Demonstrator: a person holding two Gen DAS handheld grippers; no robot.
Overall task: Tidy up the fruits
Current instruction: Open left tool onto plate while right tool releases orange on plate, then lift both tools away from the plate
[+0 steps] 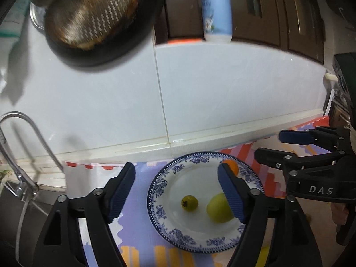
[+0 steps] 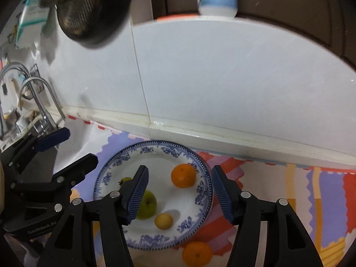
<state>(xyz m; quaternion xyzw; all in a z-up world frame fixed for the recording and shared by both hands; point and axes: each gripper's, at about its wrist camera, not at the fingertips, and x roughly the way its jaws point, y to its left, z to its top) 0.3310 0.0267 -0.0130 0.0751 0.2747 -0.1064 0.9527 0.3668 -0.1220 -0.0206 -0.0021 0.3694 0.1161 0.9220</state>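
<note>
Bench [image 2: 329,202] covered by a bright wavy-striped mat is seen under both claws, backed by pale glossy wall tiles. A round white plate [image 2: 207,191] with a blue floral rim is set at lower centre of both views. Both claws are tilted downward over the plate: the left claw [image 1: 176,192] is spread, nothing pinched, its ribbed blue pads apart; the right claw [image 2: 180,192] is likewise spread and empty above the plate's right half. On the plate, a smooth green apple [image 2: 148,205] is seen lying at lower left, partly hidden by a finger; its stem direction cannot be told. A dimpled orange [image 2: 183,175] sits at upper right, a small yellow round fruit [image 2: 164,221] below it, and a small green fruit [image 1: 189,203], dark calyx facing left, at left. A second orange [image 2: 197,253] rests on the mat, just beyond the plate's lower rim.
</note>
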